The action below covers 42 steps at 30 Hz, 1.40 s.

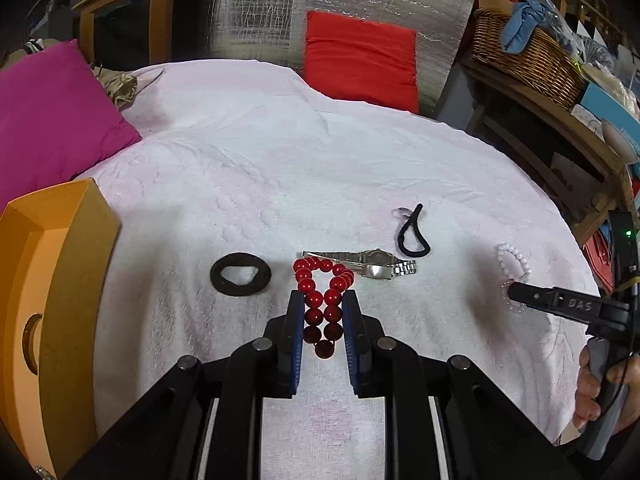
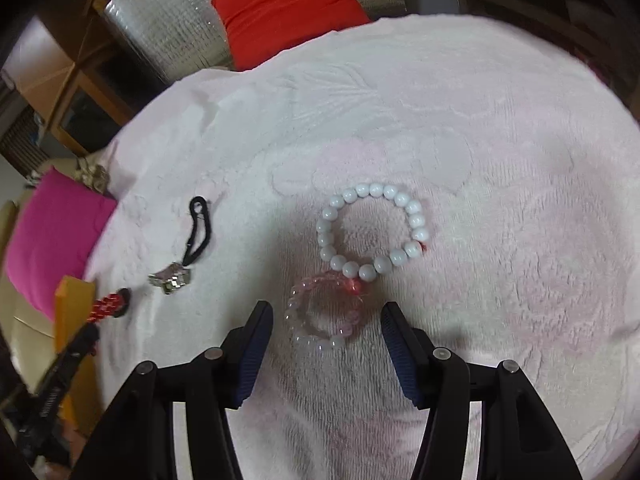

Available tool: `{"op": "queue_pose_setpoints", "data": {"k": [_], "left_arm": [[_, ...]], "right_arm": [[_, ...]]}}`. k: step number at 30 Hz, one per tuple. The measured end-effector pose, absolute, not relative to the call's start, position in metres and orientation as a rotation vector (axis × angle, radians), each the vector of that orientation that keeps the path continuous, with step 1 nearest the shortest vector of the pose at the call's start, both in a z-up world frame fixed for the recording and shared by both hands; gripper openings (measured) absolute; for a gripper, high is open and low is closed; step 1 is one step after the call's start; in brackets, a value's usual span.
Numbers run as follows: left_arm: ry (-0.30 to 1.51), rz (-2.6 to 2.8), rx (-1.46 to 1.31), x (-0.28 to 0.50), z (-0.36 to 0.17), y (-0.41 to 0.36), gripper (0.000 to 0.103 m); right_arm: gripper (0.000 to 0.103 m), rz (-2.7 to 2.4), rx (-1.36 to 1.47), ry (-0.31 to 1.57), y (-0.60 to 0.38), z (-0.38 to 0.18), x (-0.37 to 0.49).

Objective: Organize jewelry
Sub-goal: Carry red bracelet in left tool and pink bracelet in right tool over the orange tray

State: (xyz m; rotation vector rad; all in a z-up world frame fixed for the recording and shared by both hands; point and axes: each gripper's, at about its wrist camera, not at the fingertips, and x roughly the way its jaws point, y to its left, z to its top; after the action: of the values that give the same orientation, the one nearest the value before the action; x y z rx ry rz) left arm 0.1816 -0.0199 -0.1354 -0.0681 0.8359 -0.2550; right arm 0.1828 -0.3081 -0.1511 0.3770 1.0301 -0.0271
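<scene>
Grippers angled down over the towel (image 1: 248, 152): my left gripper (image 1: 323, 312) pinched the red bead bracelet (image 1: 322, 300), my right gripper (image 2: 327, 320) spread around the pink bracelet (image 2: 324, 312).

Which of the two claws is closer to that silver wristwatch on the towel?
Left. The left claw, shut on the red bead bracelet, sits just short of the wristwatch. The right claw is off to the side, open around a clear pink bracelet.

A pale pink textured towel (image 1: 248, 152) covers the surface. On it lie a dark hair tie (image 1: 240, 273), a silver watch (image 1: 376, 263), a black cord loop (image 1: 412, 236), a white bead bracelet (image 2: 372, 232) and, touching it, a clear pink bracelet (image 2: 324, 312)
</scene>
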Motion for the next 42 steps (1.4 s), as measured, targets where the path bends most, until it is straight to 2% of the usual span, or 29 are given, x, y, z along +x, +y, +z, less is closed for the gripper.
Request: {"op": "queue_pose_setpoints", "data": {"k": [1,5,6,10,21,26,34,42], "left_arm": [[0.834,-0.254,-0.065,0.181,-0.135,-0.019,0.019],[0.828,-0.249,-0.065,0.181,-0.134,-0.015,0.019],[0.826,-0.246,-0.070,0.182,-0.133,-0.012,0.019],[0.813,-0.213,-0.103,0.180,-0.127,0.000,0.019],[0.578,-0.048,-0.176,0.132,-0.076,0.053,0.019],[0.531,0.059,-0.219,0.114,-0.071,0.076,0.019],[0.539,0.188,-0.273,0.093,-0.076,0.123,0.019],[0.608,0.231,-0.265,0.080,-0.088,0.172,0.019]], "right_arm": [[0.059,-0.038,0.344,1.030,-0.304,-0.152,0.184],[0.021,-0.065,0.216,1.017,-0.289,-0.152,0.182],[0.016,-0.063,0.197,1.016,-0.286,-0.152,0.181],[0.009,-0.047,0.196,0.988,-0.286,-0.148,0.174],[0.009,0.250,0.302,0.820,-0.261,-0.109,0.149],[0.009,0.406,0.301,0.738,-0.230,-0.096,0.140],[0.009,0.600,0.262,0.669,-0.172,-0.078,0.125],[0.009,0.725,0.286,0.747,-0.099,-0.069,0.140]]}}
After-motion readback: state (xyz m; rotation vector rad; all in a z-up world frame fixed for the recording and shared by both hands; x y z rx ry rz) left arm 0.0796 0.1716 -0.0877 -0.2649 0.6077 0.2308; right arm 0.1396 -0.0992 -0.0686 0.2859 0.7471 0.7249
